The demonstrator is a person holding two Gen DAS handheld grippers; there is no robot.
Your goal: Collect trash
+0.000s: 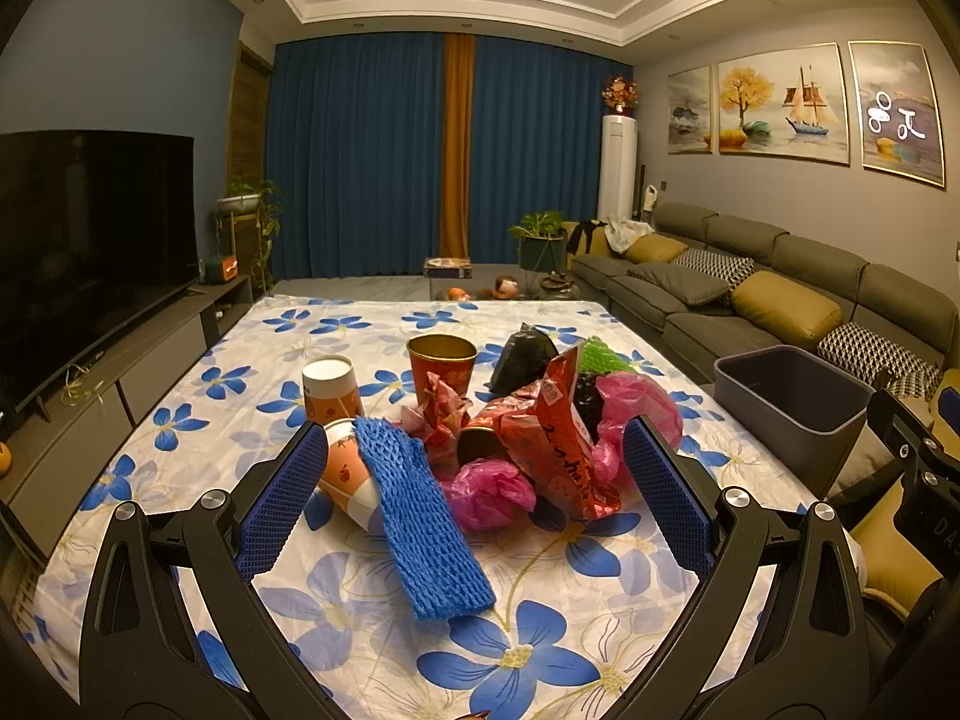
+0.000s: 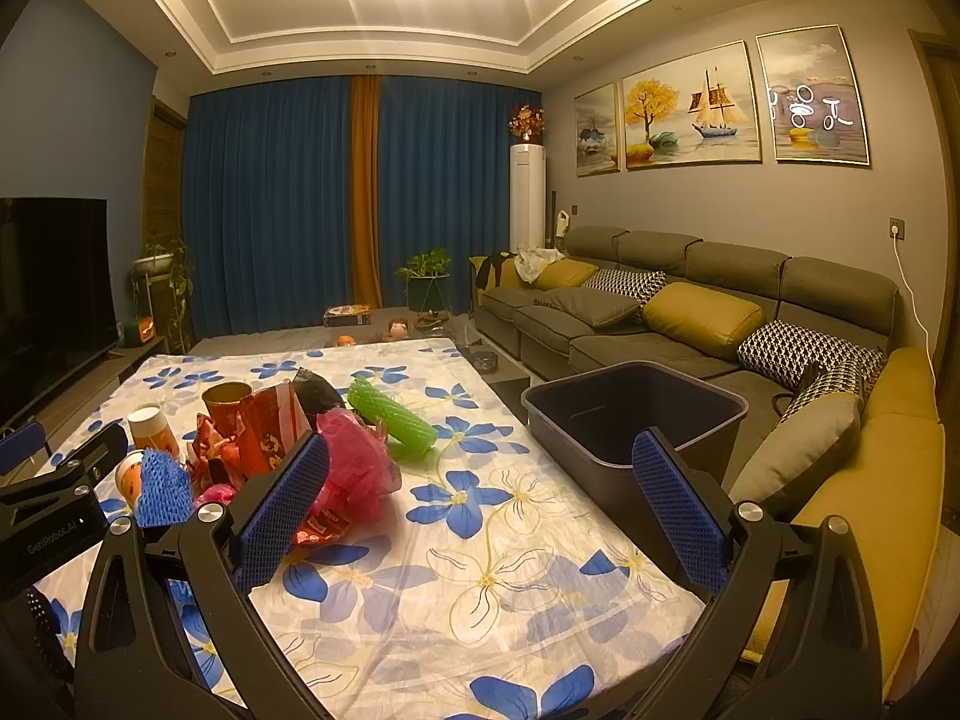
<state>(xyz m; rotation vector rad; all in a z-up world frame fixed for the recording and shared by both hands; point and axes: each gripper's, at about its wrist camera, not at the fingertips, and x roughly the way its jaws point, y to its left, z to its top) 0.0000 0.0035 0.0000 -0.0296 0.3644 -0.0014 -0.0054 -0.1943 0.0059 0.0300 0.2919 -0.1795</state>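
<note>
Trash [image 1: 516, 438] sits heaped mid-tabletop [image 1: 372, 588], so the released, empty left claw [image 1: 474, 498] should straddle the near blue foam net [image 1: 420, 516] squarely, while the released right claw [image 2: 480, 510] waits near the bin [image 2: 636, 414].

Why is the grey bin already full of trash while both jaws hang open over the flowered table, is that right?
Not quite. The bin is empty: the right wrist view looks into it and shows only bare walls and floor. The trash is piled on the table. The left gripper and right gripper do hang open.
</note>
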